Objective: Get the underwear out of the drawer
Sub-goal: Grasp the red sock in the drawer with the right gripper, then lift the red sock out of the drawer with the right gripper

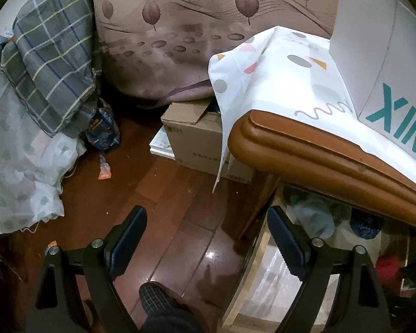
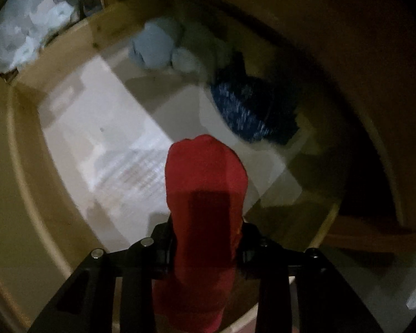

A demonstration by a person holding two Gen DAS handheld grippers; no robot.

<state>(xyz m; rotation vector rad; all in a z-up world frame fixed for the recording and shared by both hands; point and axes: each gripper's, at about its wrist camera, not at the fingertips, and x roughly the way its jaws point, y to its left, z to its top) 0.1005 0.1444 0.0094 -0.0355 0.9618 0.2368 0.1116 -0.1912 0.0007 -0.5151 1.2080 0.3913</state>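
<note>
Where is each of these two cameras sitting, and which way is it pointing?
Left wrist view: sits on the left hand-held gripper, angled down past its spread fingers at the wood floor and dresser top; a slippered foot shows.
Right wrist view: sits on the right hand-held gripper, looking down into the open drawer; its fingers clamp a red garment.
Shared: the drawer, with its pale blue bundle and dark blue bundle.

Right gripper fingertips hidden behind red garment. Drawer contents motion-blurred, dark. Box lettering cut off at frame edge.
</note>
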